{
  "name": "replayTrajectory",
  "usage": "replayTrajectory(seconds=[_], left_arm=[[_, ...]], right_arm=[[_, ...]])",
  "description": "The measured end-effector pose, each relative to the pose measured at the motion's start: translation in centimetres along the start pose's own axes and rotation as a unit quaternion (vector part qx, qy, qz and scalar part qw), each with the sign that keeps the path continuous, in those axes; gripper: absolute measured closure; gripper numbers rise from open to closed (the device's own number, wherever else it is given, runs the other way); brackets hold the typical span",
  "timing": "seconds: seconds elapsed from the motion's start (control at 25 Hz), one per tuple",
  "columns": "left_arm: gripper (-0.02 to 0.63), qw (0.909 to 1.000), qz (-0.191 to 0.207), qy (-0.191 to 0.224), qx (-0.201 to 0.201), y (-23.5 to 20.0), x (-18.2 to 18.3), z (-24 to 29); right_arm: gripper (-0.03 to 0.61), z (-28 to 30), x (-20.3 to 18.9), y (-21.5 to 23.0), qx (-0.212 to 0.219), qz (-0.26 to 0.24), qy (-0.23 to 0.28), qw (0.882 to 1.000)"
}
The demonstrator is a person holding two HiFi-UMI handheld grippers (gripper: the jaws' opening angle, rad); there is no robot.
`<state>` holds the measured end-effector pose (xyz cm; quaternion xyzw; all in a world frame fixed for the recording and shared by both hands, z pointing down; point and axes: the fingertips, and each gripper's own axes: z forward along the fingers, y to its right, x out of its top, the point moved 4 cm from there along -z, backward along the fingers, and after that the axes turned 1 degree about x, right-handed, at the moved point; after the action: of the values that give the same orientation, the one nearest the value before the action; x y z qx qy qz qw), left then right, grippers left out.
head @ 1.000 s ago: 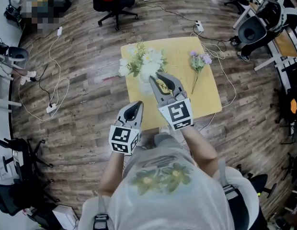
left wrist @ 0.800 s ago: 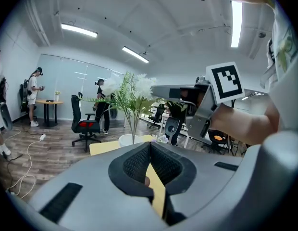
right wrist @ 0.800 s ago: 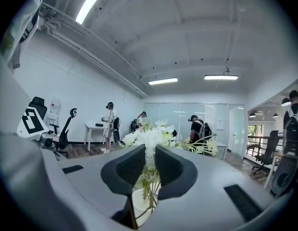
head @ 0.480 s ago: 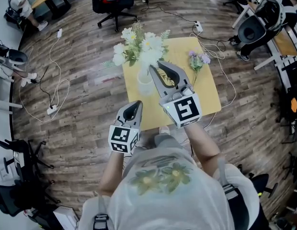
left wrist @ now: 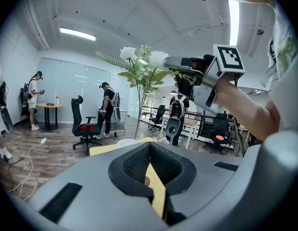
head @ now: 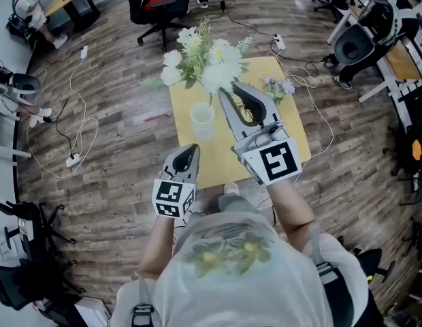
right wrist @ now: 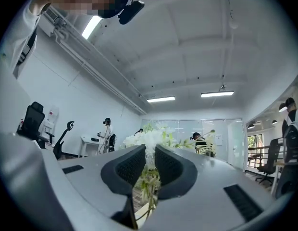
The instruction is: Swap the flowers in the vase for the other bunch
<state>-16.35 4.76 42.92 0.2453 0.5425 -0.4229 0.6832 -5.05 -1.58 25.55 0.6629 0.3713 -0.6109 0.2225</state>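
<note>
— Wooden floor (head: 116,114) spreads all round in the head view, with a black office chair (head: 156,2) well beyond the vase. What stands on the bench?

— On the yellow bench (head: 185,138) the white vase (head: 202,119) stands upright, its mouth showing nothing inside. The purple bunch (head: 278,87) lies flat to the vase's right, apart from it.

— And the white bunch?

— The white bunch (head: 204,56) is held up past the vase's far side. The right hand-held gripper (head: 229,91) is clamped on its stems. The left hand-held gripper (head: 192,148) hovers on the vase's near side, jaws together and empty.

— Does the left gripper view agree?

— Yes. The left hand-held gripper (left wrist: 149,146) has its jaws closed tip to tip, with only bench showing behind them. The vase (left wrist: 125,141) peeks over the left jaw. The white bunch (left wrist: 142,64) hangs high above the vase, one long stem reaching down towards its rim. The right hand-held gripper (left wrist: 170,64) grips it from the right.

— The right gripper view?

— The right hand-held gripper (right wrist: 150,150) presses its jaws on the green stems (right wrist: 148,184). The white bunch (right wrist: 150,137) fans out just past the tips.
</note>
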Motion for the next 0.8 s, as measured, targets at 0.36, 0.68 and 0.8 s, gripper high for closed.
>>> replayTrajectory(seconds=[0.36,0.68,0.8], left_arm=[[0.595,1.0,0.003,0.002,-0.005,1.3,0.6,1.9],[0.595,1.0,0.006,0.002,-0.007,4.2,0.9,4.4],[0.595,1.0,0.004,-0.002,-0.006,5.0,0.9,5.3]], right_arm=[[0.497,-1.7,0.9,3.1,-0.016,-0.006,0.005,1.0],[0.497,-3.8,-2.5,6.6,-0.013,0.016,-0.049,0.999],[0.495,-4.1,-4.3,7.8,-0.01,0.027,-0.073,0.997]])
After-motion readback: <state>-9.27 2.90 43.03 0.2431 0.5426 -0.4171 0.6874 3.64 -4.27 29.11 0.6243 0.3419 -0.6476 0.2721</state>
